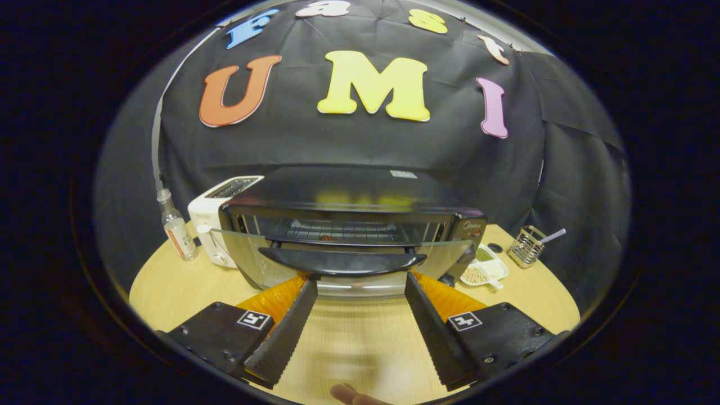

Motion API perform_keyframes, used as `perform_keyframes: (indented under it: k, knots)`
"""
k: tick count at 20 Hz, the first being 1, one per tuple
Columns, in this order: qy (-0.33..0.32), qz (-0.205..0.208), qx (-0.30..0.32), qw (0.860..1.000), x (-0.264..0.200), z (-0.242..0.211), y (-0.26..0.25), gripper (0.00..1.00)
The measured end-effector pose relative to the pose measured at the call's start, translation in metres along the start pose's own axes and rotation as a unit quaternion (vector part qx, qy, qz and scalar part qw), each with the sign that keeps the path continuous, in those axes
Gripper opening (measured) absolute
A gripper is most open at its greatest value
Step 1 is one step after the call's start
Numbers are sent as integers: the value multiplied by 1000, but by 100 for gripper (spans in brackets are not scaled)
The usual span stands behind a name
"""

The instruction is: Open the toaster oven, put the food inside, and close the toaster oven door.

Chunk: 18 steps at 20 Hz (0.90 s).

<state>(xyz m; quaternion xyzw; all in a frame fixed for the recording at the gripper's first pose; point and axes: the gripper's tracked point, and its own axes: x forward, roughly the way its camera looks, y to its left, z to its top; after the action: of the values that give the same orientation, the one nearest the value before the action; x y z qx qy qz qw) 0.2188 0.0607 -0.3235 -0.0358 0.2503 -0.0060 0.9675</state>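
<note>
Closest thing here is a brownish rounded tip [351, 395] poking in right under the gripper [360, 281], could be a fingertip or the food, honestly can't tell, it's blurry. The fingers are spread wide with nothing clamped between them, tips sitting just under the toaster oven door [343, 256], roughly at the two ends of its black handle [340, 261]. The door of the toaster oven [351, 216] looks partway down, glass tilted toward the camera, and there's a small reddish bit on the rack [327, 238] inside, maybe food already, too small to say. What could go wrong, I reckon: the door only rests near the fingertips and isn't gripped, so if they slip off the handle edge it could drop open or snap back. Pushing too hard might shove the whole oven back on the wooden table [163, 287]. Stuff nearby: white toaster [211, 216] touching the oven's side with a small bottle [177, 228] beside it, a divided dish of grains [484, 270] close to the door's other corner, and a wire basket [527, 245] further out. That dish seems the likeliest thing to get clipped by the door's swing
</note>
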Motion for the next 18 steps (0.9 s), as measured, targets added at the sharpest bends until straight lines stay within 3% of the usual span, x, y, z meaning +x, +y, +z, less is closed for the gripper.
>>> perform_keyframes:
  k: [5,11,18]
  knots:
    - [-27,6,4,1000,-37,38,-11,100]
    - [-93,12,19,995,-157,74,-50,99]
    - [-170,9,-11,985,-282,88,-85,99]
